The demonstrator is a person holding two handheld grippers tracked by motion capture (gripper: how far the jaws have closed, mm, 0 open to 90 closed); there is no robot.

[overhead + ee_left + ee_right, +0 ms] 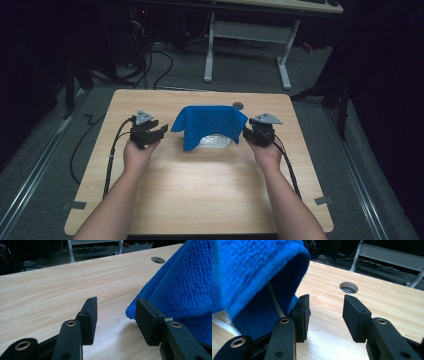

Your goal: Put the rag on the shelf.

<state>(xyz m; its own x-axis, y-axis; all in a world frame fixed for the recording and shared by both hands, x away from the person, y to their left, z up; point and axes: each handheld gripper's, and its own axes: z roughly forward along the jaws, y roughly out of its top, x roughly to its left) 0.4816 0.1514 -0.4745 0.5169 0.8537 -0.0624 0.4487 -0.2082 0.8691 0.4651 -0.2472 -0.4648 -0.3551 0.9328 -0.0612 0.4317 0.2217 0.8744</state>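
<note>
A blue cloth (210,125) is draped like a tent over a pale, clear object (216,141) at the middle of the wooden table (200,185). My left gripper (159,134) hovers just left of the cloth, open. In the left gripper view its jaws (116,315) stand apart with bare wood between them, and a corner of the cloth (180,285) hangs beside the right jaw. My right gripper (248,134) sits at the cloth's right edge, open and holding nothing (325,312). The cloth (249,270) hangs to its left, over a thin white rim (275,302).
A round cable hole (238,105) lies in the table behind the cloth, also seen ahead of the right gripper (348,287). A white desk frame (250,35) and cables stand on the floor beyond the table. Dark surroundings flank both sides.
</note>
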